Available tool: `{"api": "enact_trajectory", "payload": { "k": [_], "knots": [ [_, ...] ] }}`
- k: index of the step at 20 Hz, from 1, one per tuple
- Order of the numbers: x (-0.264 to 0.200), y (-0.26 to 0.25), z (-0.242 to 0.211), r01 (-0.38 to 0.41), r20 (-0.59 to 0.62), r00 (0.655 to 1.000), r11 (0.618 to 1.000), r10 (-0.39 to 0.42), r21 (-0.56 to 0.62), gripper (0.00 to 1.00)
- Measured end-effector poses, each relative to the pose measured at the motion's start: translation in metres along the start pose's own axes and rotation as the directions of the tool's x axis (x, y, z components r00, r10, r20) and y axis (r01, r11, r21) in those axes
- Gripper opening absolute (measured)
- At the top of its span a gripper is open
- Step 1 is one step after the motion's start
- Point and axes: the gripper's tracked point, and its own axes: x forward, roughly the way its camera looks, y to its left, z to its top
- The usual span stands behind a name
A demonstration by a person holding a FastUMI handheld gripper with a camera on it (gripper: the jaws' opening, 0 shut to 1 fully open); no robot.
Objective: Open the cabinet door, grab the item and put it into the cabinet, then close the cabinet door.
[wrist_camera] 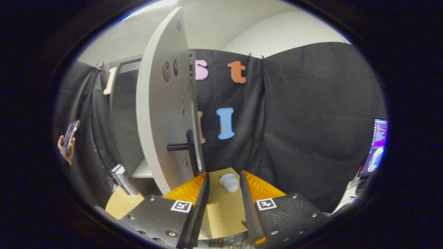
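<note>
The white cabinet door [159, 114] stands swung open, edge-on just left of my fingers, with its dark bar handle [183, 146] sticking out near the door's edge. Behind it the dark cabinet [123, 114] interior shows with a white shelf [143, 171]. A small pale grey-blue item [229, 182] lies on the wooden table [225, 207], just beyond the fingertips and between their lines. My gripper [224, 177] is open, with nothing between its fingers; the left fingertip is close to the door's lower edge.
A stack of books [121, 179] leans at the cabinet's foot on the left. A hand holding a phone [69, 138] shows further left. A lit laptop screen [377, 145] stands to the right. Black cloth walls the back.
</note>
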Motion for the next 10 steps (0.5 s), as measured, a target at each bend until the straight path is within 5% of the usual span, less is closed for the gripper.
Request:
{"api": "enact_trajectory", "payload": {
  "k": [10],
  "knots": [
    [0.013,0.093,-0.024,-0.298,-0.07,0.95,0.952,0.303,0.069,0.53]
  ]
}}
